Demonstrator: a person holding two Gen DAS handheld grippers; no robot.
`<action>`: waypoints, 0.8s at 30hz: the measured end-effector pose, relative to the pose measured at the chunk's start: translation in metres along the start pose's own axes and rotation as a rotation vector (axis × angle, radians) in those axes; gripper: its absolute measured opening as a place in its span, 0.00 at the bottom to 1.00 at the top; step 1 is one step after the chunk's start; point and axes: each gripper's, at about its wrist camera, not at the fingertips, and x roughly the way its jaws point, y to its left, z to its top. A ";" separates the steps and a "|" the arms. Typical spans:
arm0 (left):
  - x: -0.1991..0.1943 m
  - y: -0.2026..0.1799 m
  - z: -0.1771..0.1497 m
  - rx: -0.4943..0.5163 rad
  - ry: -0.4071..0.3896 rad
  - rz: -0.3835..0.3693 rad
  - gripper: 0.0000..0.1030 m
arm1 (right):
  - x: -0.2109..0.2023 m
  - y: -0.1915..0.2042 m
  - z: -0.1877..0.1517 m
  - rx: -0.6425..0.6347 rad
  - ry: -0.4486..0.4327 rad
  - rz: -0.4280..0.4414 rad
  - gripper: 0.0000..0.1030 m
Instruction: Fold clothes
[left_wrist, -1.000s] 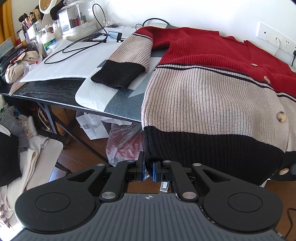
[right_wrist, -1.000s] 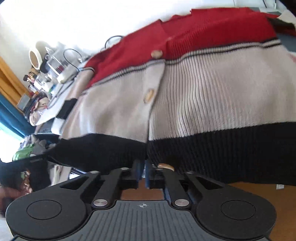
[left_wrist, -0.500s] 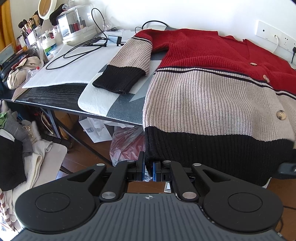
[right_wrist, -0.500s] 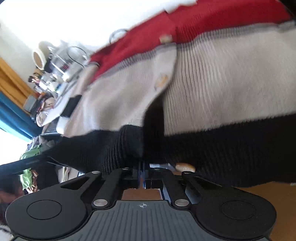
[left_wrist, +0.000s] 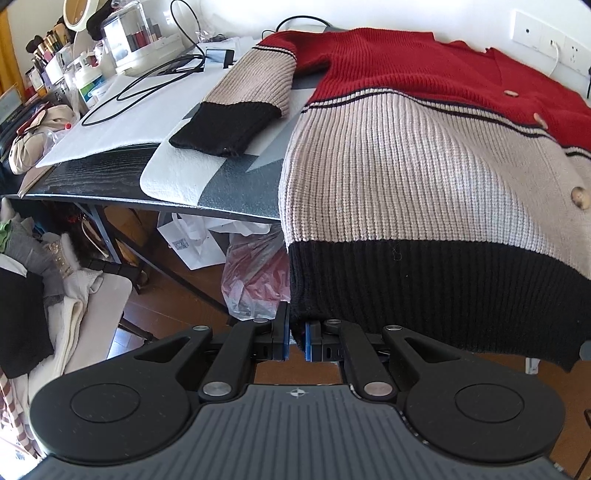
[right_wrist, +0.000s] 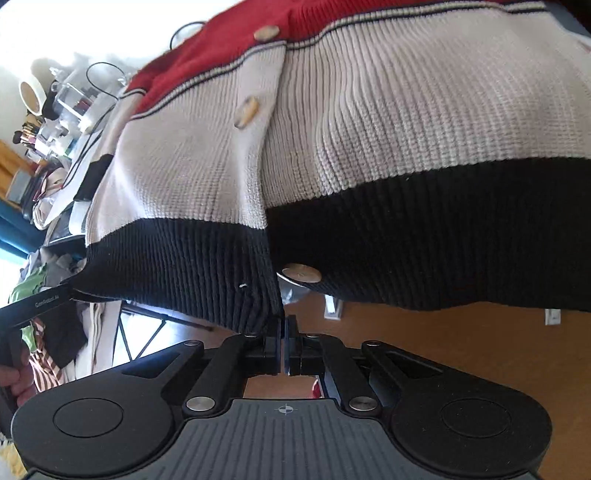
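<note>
Now your left hand-held gripper (left_wrist: 295, 338) and right hand-held gripper (right_wrist: 283, 341) each pinch the cardigan's (left_wrist: 424, 177) black hem (right_wrist: 207, 269); next, lift it evenly over the desk (left_wrist: 92, 173).

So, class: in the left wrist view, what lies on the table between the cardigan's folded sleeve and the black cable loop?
A white felt mat covers that stretch, between the sleeve and the cable loop, in the left wrist view.

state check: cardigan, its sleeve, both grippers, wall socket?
cardigan: spread on the table, buttoned, black hem hanging over the edge
sleeve: folded inward, lying flat
left gripper: shut on the hem's left corner
right gripper: just closed, shut on the hem at the button placket
wall socket: cable plugged in
</note>
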 end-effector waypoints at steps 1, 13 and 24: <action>0.001 -0.001 -0.001 0.004 0.002 0.002 0.08 | 0.002 0.001 0.002 0.001 0.001 -0.002 0.01; -0.029 0.006 0.020 -0.118 0.082 0.039 0.57 | -0.064 0.002 0.028 0.046 -0.202 0.009 0.57; -0.080 0.003 0.072 -0.233 -0.141 0.013 0.63 | -0.188 -0.019 0.116 0.051 -0.649 0.066 0.68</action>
